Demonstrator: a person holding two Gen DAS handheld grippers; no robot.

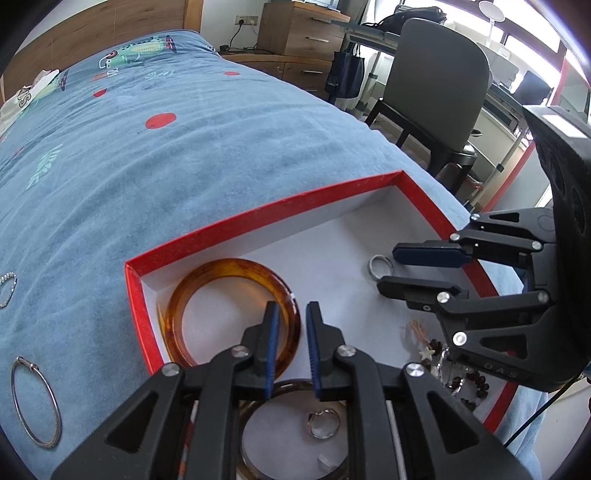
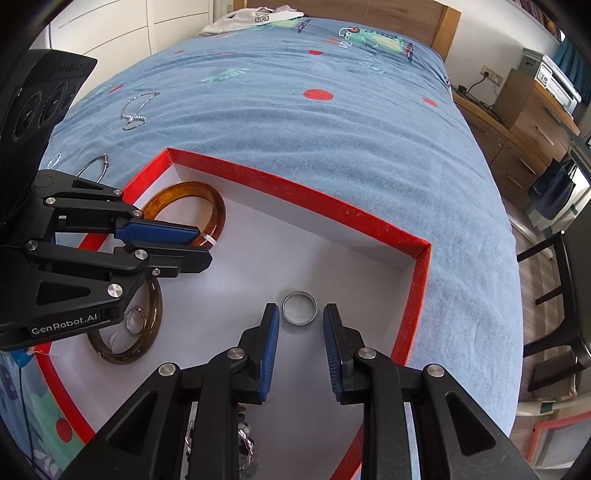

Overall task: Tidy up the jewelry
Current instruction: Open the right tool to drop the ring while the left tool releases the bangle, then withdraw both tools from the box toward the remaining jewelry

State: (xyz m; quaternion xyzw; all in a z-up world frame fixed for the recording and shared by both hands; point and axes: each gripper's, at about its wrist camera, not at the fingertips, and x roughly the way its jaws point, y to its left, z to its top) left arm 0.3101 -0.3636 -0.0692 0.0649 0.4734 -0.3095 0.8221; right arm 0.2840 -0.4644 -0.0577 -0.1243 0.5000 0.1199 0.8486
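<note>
A red box [image 1: 258,214] with a white floor lies on the blue bedspread; it also shows in the right wrist view [image 2: 417,280]. Inside lie an amber bangle [image 1: 236,269] [image 2: 218,210], a dark bangle [image 2: 147,343], a small ring [image 1: 325,424] [image 2: 135,319], a silver ring [image 1: 380,267] [image 2: 299,308] and a beaded piece [image 1: 469,384]. My left gripper [image 1: 292,317] [image 2: 201,245] is open and empty over the amber bangle's near rim. My right gripper [image 2: 301,317] [image 1: 388,267] is open, its fingertips on either side of the silver ring, apart from it.
On the bedspread left of the box lie a thin wire bangle [image 1: 35,402] [image 2: 94,166], a sparkly chain [image 1: 7,288] [image 2: 136,110] and a small ring [image 2: 54,160]. A chair [image 1: 439,88] and wooden drawers [image 1: 299,33] stand beyond the bed's right edge.
</note>
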